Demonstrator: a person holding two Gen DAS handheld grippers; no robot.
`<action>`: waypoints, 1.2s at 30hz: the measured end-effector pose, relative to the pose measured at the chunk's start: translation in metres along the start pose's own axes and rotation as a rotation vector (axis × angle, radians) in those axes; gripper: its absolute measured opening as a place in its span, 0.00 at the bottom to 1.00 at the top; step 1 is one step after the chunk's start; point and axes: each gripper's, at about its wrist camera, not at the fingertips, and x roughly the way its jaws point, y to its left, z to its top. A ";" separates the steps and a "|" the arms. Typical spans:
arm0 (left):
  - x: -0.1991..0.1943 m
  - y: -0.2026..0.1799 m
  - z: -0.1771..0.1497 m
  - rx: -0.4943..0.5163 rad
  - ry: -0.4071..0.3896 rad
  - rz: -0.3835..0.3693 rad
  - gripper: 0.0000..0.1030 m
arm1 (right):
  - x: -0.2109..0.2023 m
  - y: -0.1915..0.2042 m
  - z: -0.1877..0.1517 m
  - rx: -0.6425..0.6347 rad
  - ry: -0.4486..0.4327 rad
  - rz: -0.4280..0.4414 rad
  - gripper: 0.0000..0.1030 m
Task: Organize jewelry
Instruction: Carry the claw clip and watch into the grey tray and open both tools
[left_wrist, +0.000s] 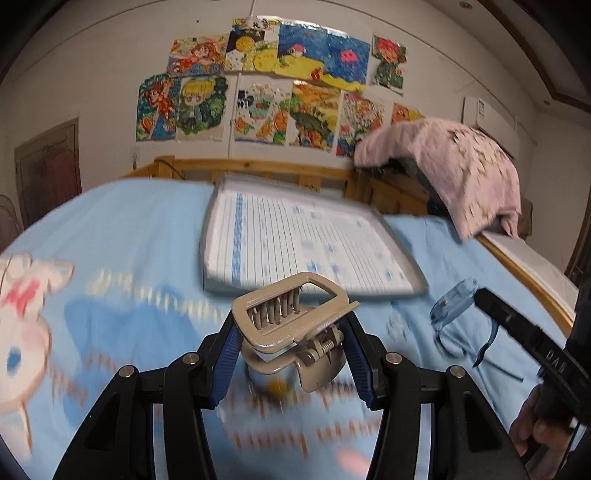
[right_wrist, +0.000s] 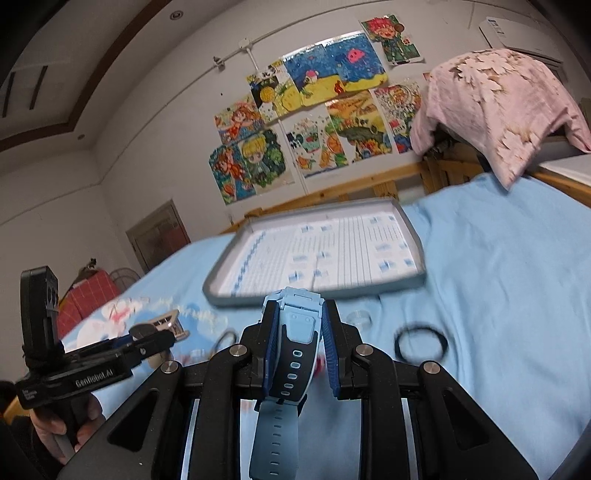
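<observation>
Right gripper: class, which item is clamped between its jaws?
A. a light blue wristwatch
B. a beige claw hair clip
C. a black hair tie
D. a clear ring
A: in the right wrist view the right gripper has its jaws pressed on the light blue wristwatch, strap hanging down.

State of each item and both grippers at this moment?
Left gripper: shut on the beige hair claw clip, lifted off the bed.
Right gripper: shut on the blue watch, strap hanging down.
Gray tray: on the blue bedsheet, nothing in it.
Black hair tie: lying on the sheet.
</observation>
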 end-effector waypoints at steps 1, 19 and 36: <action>0.007 0.001 0.008 0.003 -0.004 0.004 0.49 | 0.008 0.000 0.004 0.005 -0.002 0.004 0.20; 0.133 0.033 0.041 -0.018 0.041 0.037 0.73 | 0.199 -0.024 0.018 0.137 0.136 -0.044 0.21; 0.063 0.029 0.024 -0.091 -0.097 0.048 1.00 | 0.114 -0.007 0.041 -0.059 0.010 -0.135 0.66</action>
